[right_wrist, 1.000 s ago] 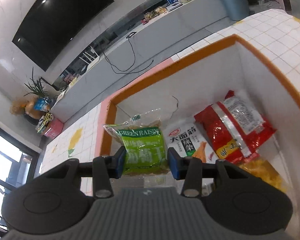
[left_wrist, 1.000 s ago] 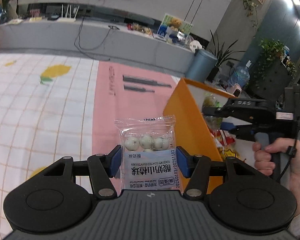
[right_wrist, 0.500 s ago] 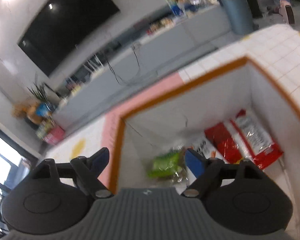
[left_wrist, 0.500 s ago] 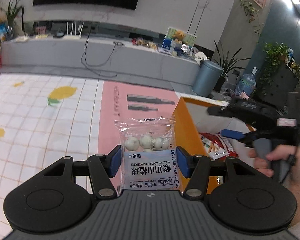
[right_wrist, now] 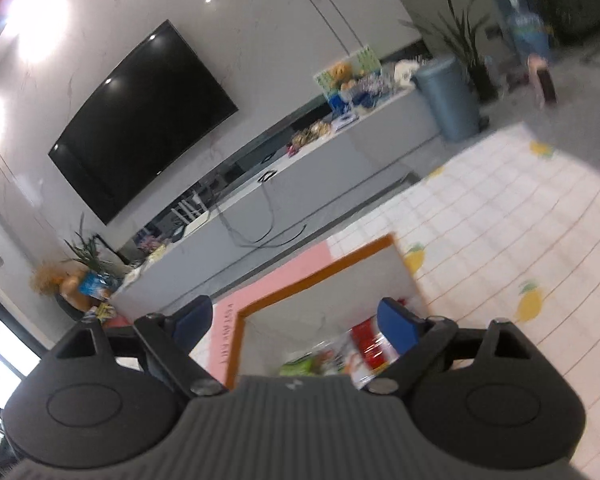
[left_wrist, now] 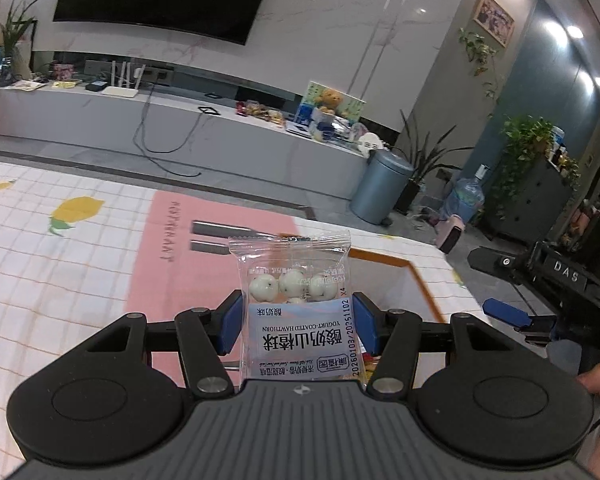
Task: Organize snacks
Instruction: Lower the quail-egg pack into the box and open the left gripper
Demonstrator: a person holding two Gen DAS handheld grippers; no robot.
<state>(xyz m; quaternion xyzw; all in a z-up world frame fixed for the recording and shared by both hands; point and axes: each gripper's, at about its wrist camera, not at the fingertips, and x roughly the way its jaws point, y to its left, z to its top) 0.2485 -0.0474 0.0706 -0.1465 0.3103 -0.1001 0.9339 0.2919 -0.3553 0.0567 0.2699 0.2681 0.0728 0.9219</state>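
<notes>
In orange-rimmed box [right_wrist: 320,280]: green packet [right_wrist: 300,366], red packet [right_wrist: 366,340].

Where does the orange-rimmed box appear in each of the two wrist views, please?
Left wrist: the box is right of centre, partly hidden behind the hawthorn packet held in the left gripper.
Right wrist: it is at lower centre, seen between the open fingers of the right gripper.
Shared landmark: the blue-grey bin beside the TV bench.
</notes>
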